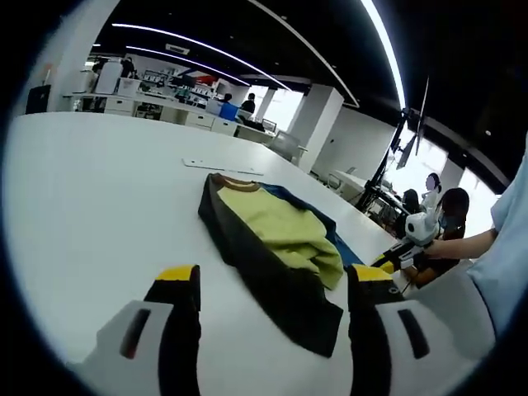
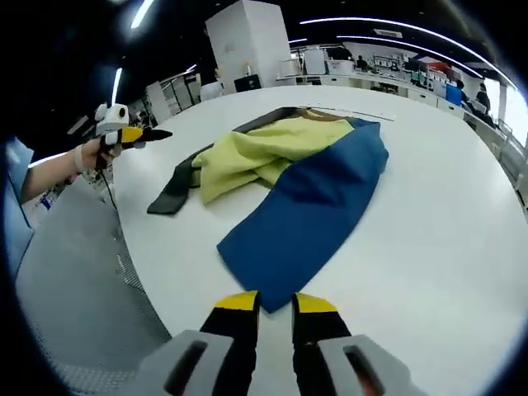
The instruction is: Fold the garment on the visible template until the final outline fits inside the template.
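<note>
— Nearest in the left gripper view, what do you get?

— Yellow-tipped black jaws of the left gripper point(image 1: 272, 285), set well apart with nothing between them. Just beyond them lies the garment point(image 1: 276, 247) on the white table point(image 1: 91, 181) — a dark panel on the near side, yellow-green fabric bunched on top, a strip of blue along the far edge, a tan collar at the far end.

— And the other gripper?

— The right gripper point(image 2: 275, 304) has its jaws close together, a narrow gap left and nothing clamped. Its tips sit right at the near edge of the garment's blue panel; whether they touch the cloth, I cannot tell.

— Anything past the garment?

— A thin white strip point(image 1: 223, 167) lying on the table beyond the collar.
</note>
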